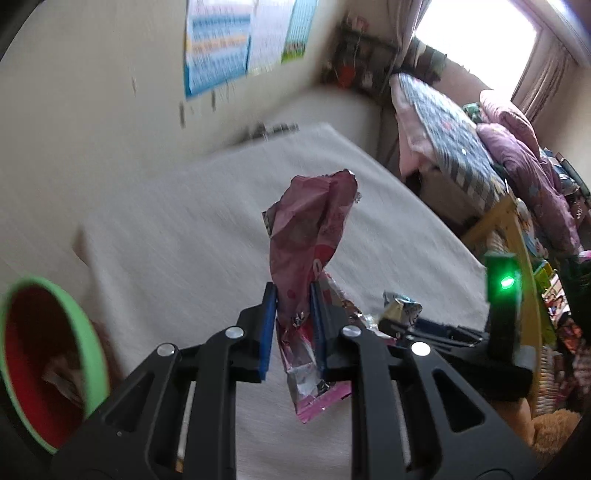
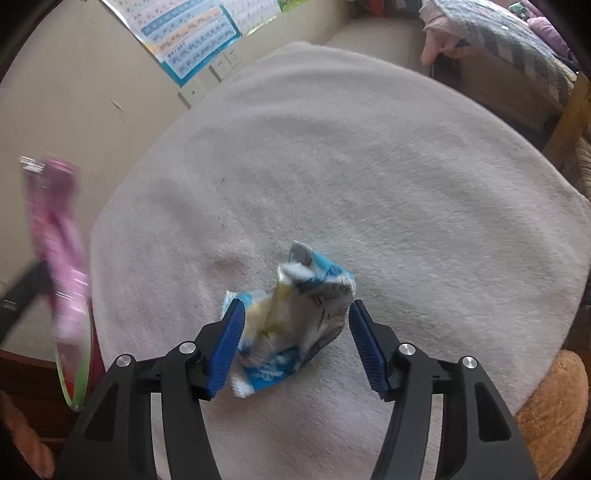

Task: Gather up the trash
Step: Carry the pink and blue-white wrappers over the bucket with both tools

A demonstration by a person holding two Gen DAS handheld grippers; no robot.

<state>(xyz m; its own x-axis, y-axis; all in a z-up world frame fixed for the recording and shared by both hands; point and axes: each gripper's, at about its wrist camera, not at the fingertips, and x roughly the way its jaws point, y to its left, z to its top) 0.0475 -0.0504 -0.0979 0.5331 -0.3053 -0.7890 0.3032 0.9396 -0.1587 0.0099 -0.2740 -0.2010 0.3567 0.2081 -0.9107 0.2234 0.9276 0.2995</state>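
Observation:
My left gripper [image 1: 293, 291] is shut on a crumpled pink wrapper [image 1: 310, 236] and holds it in the air above the table. The same wrapper shows blurred at the left of the right wrist view [image 2: 55, 236]. A red bin with a green rim [image 1: 48, 354] stands at the lower left; its rim also shows in the right wrist view [image 2: 74, 373]. My right gripper [image 2: 295, 310] is open, its fingers on either side of a crumpled blue and white wrapper [image 2: 291, 314] that lies on the table. That wrapper and the right gripper show in the left wrist view [image 1: 400, 306].
The round table is covered with a pale fuzzy cloth [image 2: 369, 166]. A wall with posters [image 2: 184, 33] is behind it. A bed with pink bedding [image 1: 480, 147] is at the right. A brown plush toy [image 2: 554, 413] lies by the table's right edge.

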